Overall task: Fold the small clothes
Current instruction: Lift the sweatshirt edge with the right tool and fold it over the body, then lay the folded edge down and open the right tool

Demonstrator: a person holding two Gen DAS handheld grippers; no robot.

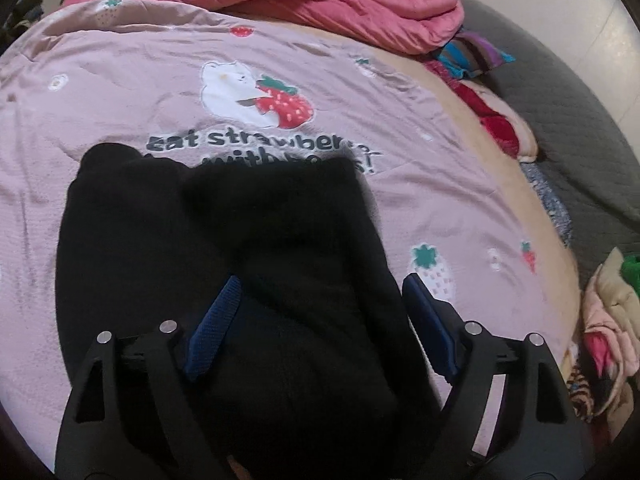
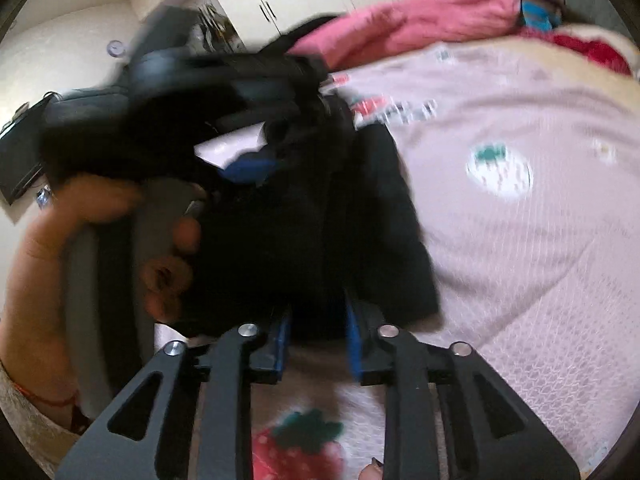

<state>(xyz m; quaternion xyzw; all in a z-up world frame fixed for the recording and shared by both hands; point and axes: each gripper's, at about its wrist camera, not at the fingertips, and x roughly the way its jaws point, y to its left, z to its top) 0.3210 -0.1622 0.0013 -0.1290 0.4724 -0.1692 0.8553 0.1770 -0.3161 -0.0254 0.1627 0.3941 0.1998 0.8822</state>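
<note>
Left wrist view: the left gripper (image 1: 320, 300) hangs over a black garment (image 1: 224, 264) lying in folds on the pink strawberry-print bedspread (image 1: 420, 200), its jaws released and spread wide, one blue pad (image 1: 216, 320) resting on the cloth, the other (image 1: 430, 324) at the garment's edge; a pink quilt (image 1: 340, 4) lies bunched at the far side of the bed. Right wrist view, blurred: the right gripper (image 2: 316, 344) has its jaws parted a little around the garment's near edge (image 2: 316, 240), whether pressing it I cannot tell, while the left hand (image 2: 72, 240) holds the other gripper just beyond
</note>
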